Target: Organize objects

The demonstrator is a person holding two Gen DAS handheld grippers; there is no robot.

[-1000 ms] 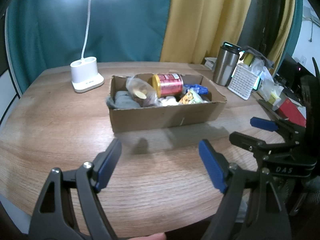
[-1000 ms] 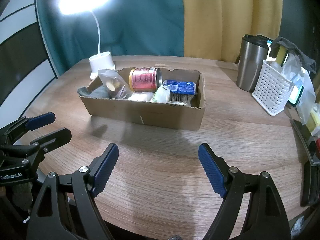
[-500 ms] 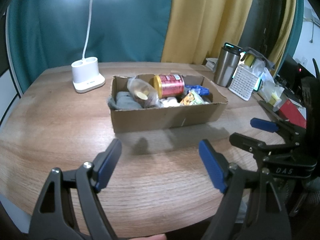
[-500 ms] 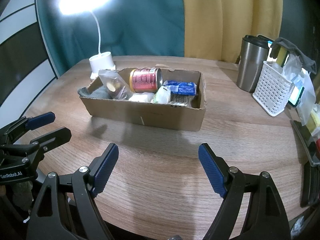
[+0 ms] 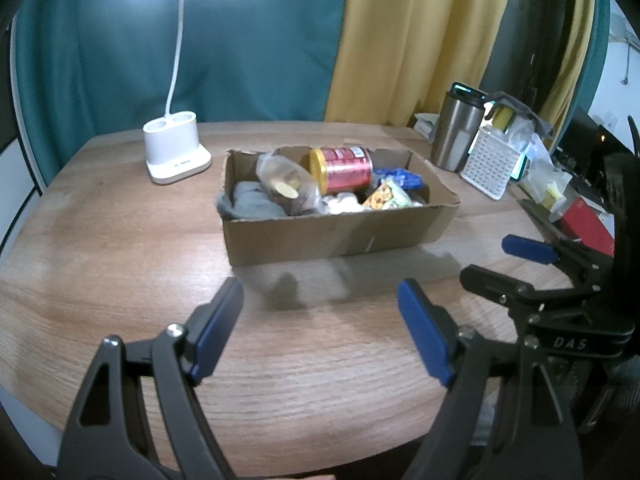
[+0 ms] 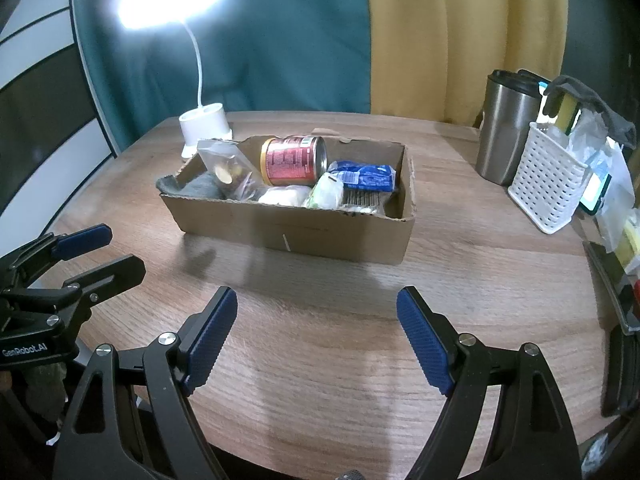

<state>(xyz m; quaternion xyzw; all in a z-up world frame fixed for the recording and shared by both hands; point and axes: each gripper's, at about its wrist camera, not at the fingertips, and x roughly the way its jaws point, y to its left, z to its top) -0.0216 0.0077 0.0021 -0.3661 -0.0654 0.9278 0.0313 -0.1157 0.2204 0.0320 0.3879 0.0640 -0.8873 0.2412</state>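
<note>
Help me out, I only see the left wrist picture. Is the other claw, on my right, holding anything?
Observer: No. The right wrist view shows the right claw open, with only bare table between its blue pads.
Visitor: And the blue packet behind the red can?
Observer: Seen from there, the blue packet shows whole, lying at the end of the box on the picture's right, beside the red can.
Visitor: Is anything under it?
Observer: A dark ribbed item lies just in front of it. I cannot tell what it is.
</note>
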